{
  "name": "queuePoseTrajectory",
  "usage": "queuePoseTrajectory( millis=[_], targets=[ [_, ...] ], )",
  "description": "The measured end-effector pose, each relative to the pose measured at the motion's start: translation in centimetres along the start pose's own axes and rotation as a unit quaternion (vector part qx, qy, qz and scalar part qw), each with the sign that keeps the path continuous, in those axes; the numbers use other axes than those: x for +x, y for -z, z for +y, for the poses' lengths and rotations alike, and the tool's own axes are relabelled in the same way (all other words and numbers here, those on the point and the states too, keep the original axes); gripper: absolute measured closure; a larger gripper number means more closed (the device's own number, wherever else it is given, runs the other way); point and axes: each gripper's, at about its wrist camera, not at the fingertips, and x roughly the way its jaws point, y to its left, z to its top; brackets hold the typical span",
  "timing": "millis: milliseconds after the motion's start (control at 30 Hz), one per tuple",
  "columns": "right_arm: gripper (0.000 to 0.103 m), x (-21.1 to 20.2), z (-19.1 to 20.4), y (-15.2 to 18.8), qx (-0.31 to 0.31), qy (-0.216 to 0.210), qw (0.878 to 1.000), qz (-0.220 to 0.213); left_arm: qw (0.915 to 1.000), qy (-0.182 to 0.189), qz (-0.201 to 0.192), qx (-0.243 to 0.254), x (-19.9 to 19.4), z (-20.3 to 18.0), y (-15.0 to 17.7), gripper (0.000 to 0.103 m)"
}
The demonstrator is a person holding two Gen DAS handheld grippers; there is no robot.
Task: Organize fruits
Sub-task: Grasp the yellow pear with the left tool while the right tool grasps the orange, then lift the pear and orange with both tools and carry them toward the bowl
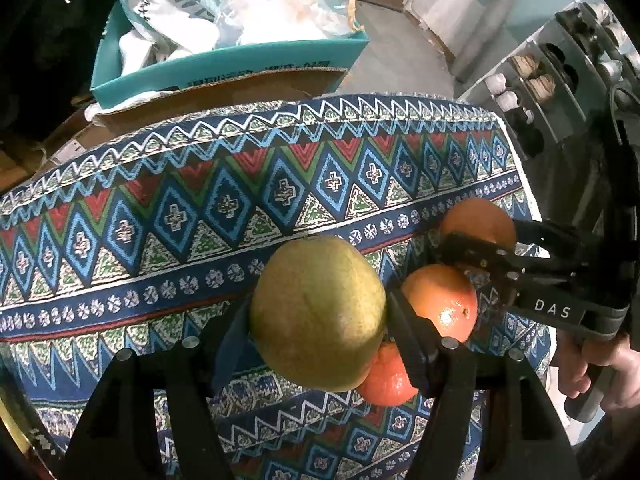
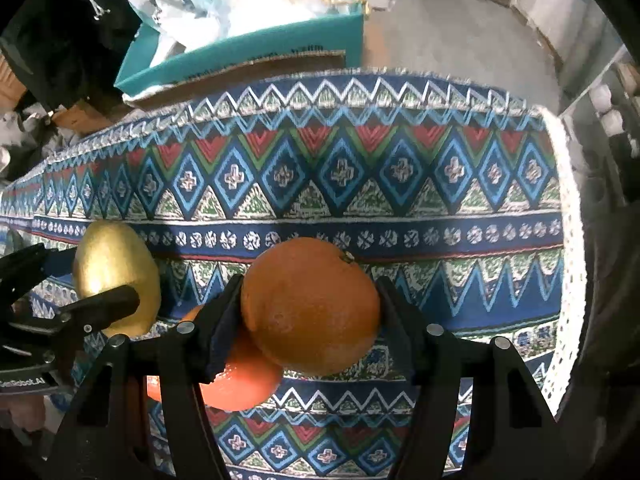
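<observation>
A cluttered storeroom: a teal cardboard box (image 1: 224, 60) stuffed with plastic bags (image 1: 280, 12), bare concrete floor (image 2: 460, 28), grey metal racking (image 1: 552, 76) at right.

left gripper (image 1: 318, 316): matte black plastic fingers, silver round screw heads along the near frame, blue pad on the left finger | right gripper (image 2: 310, 312): same black build, white "DAS" lettering on its side, grey handle | hand (image 1: 600, 372): bare, no sleeve visible

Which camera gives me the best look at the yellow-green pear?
The left wrist view: the round yellow-green pear sits centred and sharp between the left claw fingers, its whole face lit. The right wrist view shows the pear only at the left edge, blurred and partly behind a black finger.
</observation>
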Motion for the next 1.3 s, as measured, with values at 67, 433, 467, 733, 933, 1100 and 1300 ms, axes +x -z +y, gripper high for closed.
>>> queuePoseTrajectory(
  millis=[67,433,467,733,933,1100,1300],
  targets=[
    [0.038,-0.6,-0.1,0.1,0.004,0.001,1.0,-0.006,1.0,-0.003,-0.007,0.0,-0.7,0.0,0.3,0.033],
    [0.038,-5.7,1.8,1.3,0.001,0.019,0.996,-0.083,0.9981,-0.025,-0.055,0.015,-5.6,0.4,1.8,0.033],
    [0.038,-6.1,2.0,1.5,-0.002,0.019,0.996,-0.087,0.9978,-0.027,-0.059,0.016,-6.1,0.4,2.0,0.033],
    [0.038,-9.7,4.7,2.5,-0.005,0.008,0.992,-0.127,0.9946,-0.033,-0.094,0.031,-10.2,-0.2,3.5,0.033],
    [0.038,-12.8,6.4,3.6,0.003,-0.009,0.986,-0.164,0.9902,-0.041,-0.125,0.046,-13.9,-0.5,4.7,0.033],
    [0.038,-15.1,8.5,4.7,-0.011,-0.001,0.982,-0.188,0.9877,-0.036,-0.145,0.047,-16.8,-0.4,5.9,0.033],
    [0.038,-17.2,11.1,6.1,-0.026,-0.019,0.978,-0.206,0.9854,-0.035,-0.16,0.047,-19.8,0.1,7.9,0.033]
  ],
)
